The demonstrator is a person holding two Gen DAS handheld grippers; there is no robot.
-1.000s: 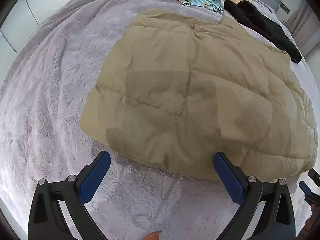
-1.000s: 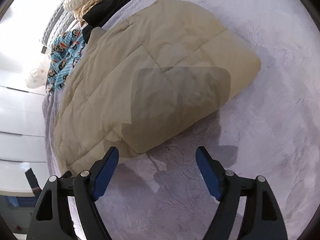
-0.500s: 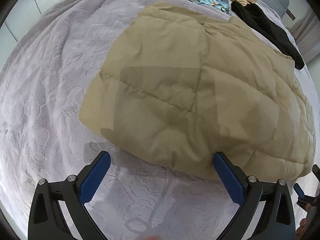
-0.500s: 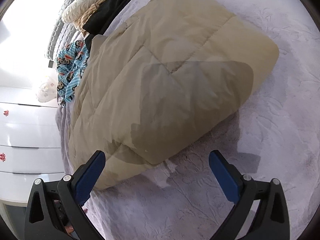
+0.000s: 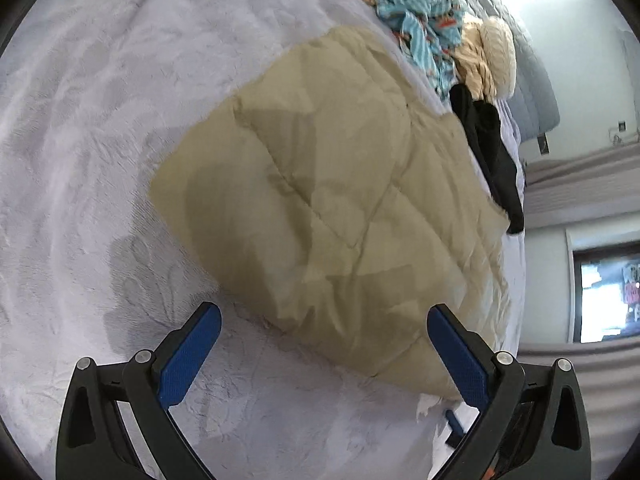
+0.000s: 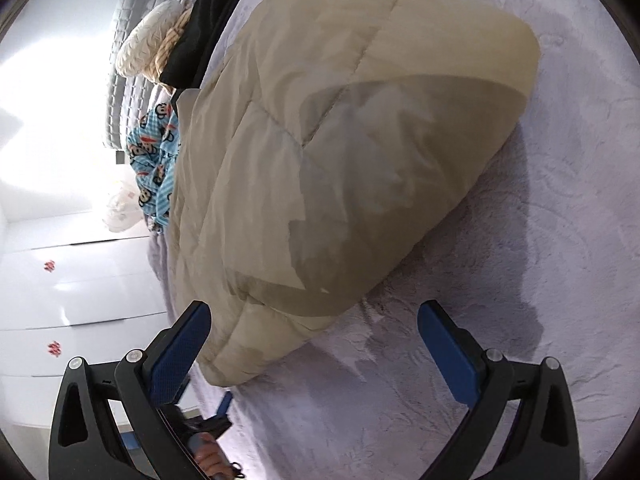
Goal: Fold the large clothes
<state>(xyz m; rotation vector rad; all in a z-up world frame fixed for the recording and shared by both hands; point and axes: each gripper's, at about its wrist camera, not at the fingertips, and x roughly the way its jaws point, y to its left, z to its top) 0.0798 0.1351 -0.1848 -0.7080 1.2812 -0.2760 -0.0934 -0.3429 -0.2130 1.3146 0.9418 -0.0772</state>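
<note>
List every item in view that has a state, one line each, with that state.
left claw: open, empty, hovering at the jacket's near edge
right claw: open, empty, at the jacket's near corner
beige puffer jacket: folded over, lying flat on the bed
black garment: unfolded, stretched along the jacket's far edge
blue cartoon-print garment: crumpled in a heap
cream knit item: bunched up by the headboard
lilac bed cover: spread out under everything

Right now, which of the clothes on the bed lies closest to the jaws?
The puffy beige quilted coat; the black garment, blue cartoon-print fabric and cream knit lie beyond it.
</note>
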